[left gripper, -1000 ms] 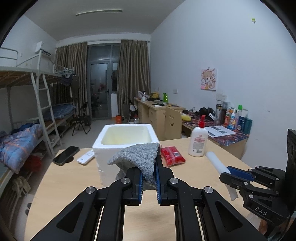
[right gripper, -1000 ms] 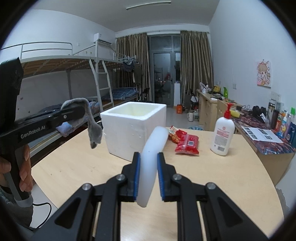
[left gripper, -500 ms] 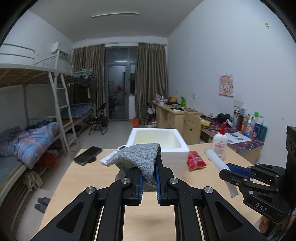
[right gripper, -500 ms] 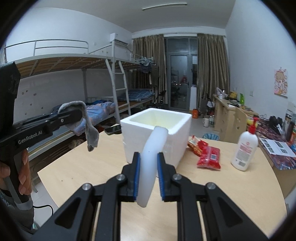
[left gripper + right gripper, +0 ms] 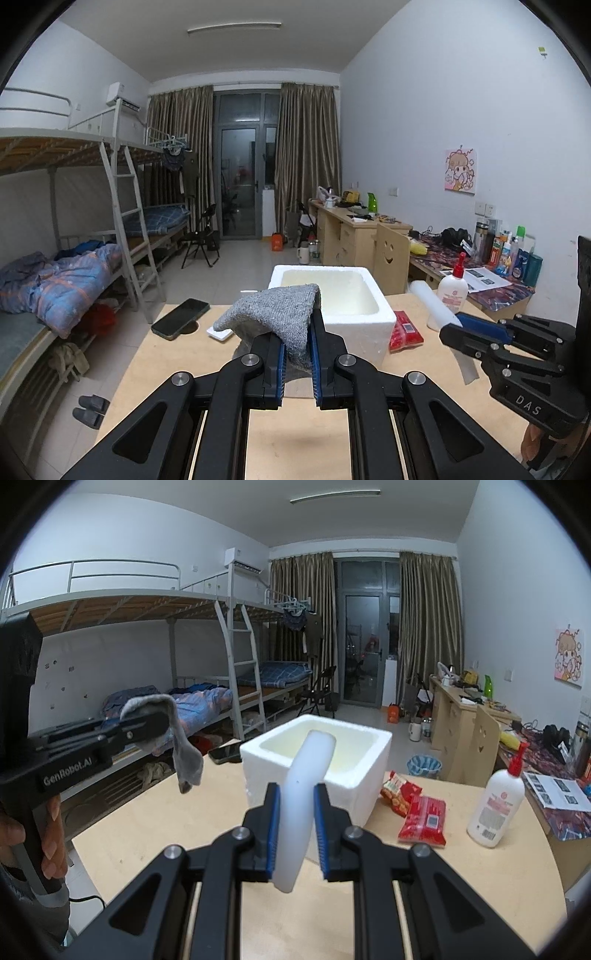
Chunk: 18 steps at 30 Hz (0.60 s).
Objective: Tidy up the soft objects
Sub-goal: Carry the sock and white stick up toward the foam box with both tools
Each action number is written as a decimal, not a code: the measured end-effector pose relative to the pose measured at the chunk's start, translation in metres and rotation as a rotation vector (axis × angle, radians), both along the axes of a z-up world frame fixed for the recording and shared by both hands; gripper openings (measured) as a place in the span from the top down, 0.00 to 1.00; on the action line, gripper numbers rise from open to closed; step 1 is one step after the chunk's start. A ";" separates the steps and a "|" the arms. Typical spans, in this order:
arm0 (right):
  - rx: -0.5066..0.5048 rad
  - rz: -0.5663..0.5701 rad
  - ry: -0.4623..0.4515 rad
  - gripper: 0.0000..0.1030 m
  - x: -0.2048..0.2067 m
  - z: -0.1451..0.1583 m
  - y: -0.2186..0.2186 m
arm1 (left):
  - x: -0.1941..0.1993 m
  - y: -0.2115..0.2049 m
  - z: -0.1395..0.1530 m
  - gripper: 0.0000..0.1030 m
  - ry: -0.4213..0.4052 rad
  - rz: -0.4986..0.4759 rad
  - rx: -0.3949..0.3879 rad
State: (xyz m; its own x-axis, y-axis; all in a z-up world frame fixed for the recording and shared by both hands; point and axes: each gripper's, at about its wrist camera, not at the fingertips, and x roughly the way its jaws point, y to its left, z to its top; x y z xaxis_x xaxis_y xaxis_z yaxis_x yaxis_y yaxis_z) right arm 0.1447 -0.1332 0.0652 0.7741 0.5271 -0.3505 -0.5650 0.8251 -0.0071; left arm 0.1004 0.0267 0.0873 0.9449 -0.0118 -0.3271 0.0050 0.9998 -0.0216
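Note:
A grey knitted sock (image 5: 280, 317) hangs folded over the tips of my left gripper (image 5: 296, 350), which is shut on it just in front of the white foam box (image 5: 354, 325). From the right wrist view the same sock (image 5: 177, 738) dangles from the left gripper (image 5: 147, 722) at the left, above the table. My right gripper (image 5: 295, 808) is shut on a white foam strip (image 5: 306, 790) that curves up in front of the foam box (image 5: 362, 775). The left wrist view has the right gripper (image 5: 458, 326) at the right with the strip (image 5: 432, 302) sticking out.
On the round wooden table (image 5: 461, 867) lie red snack packets (image 5: 421, 812) and a white lotion bottle (image 5: 495, 805) right of the box. A black phone (image 5: 181, 317) and a white remote (image 5: 219, 332) lie to its left. A bunk bed (image 5: 74, 273) stands beyond the table's left edge.
Both grippers have pulled back and risen a little, so the foam box looks smaller and farther. The sock and the foam strip stay clamped as before.

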 end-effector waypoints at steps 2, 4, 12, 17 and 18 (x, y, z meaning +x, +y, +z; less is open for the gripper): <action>-0.001 -0.002 -0.007 0.80 0.004 0.006 0.002 | 0.008 0.001 0.005 0.89 0.004 -0.002 -0.001; -0.002 -0.004 -0.017 0.80 0.008 0.013 0.006 | 0.011 0.001 0.006 0.89 0.003 -0.003 0.003; 0.004 -0.009 -0.061 0.80 0.024 0.039 0.012 | 0.038 0.001 0.029 0.89 -0.026 -0.009 0.017; 0.006 -0.007 -0.073 0.80 0.034 0.046 0.017 | 0.052 0.000 0.039 0.89 -0.039 -0.022 0.015; 0.009 -0.005 -0.071 0.80 0.038 0.047 0.018 | 0.055 0.000 0.041 0.89 -0.042 -0.026 0.011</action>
State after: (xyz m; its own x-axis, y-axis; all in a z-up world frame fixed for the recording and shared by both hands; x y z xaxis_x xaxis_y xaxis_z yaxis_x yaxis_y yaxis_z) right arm 0.1826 -0.1148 0.1126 0.7997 0.5259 -0.2896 -0.5590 0.8282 -0.0397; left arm 0.1556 0.0264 0.1284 0.9571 -0.0336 -0.2878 0.0321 0.9994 -0.0098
